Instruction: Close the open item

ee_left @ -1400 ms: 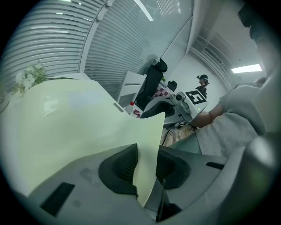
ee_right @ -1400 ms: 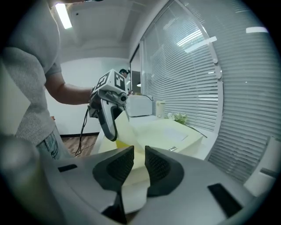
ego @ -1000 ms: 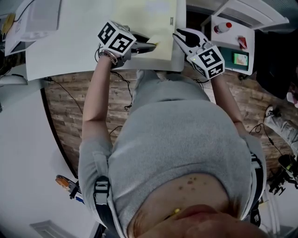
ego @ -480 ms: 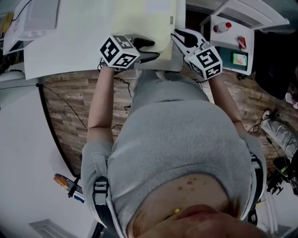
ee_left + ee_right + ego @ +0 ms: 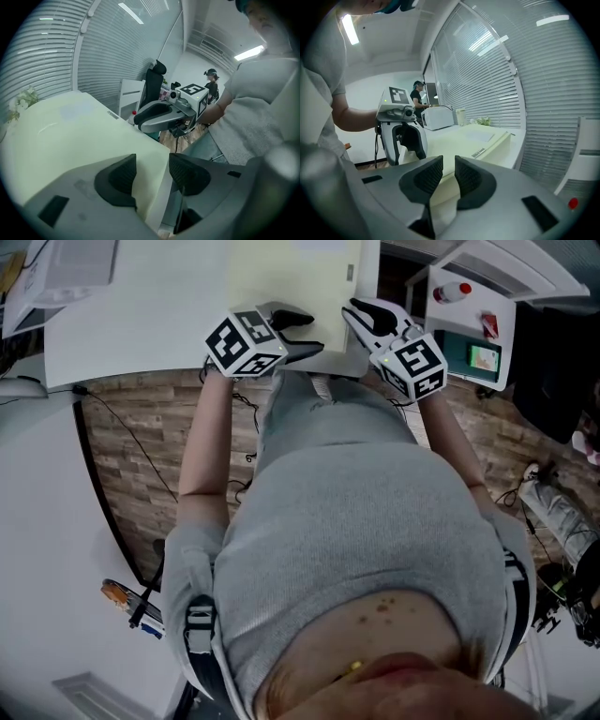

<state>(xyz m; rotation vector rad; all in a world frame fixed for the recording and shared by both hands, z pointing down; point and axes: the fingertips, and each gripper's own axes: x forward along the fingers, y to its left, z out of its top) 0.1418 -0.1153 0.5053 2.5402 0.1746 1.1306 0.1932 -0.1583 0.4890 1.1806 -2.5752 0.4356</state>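
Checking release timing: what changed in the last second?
The left gripper drew back toward the person and its jaws are opening, letting go of the flat pale-yellow cover, whose edge lies between them. The right gripper and the cover stayed put.

Light: bright, from long ceiling lights [image 5: 130,12] and window blinds [image 5: 487,70].
Head view: dimmer and greyer.
Glare: the pale folder [image 5: 70,136] looks washed out.
Edges: bent round, black corners in both gripper views.
Blur: things near the lens look fuzzy.
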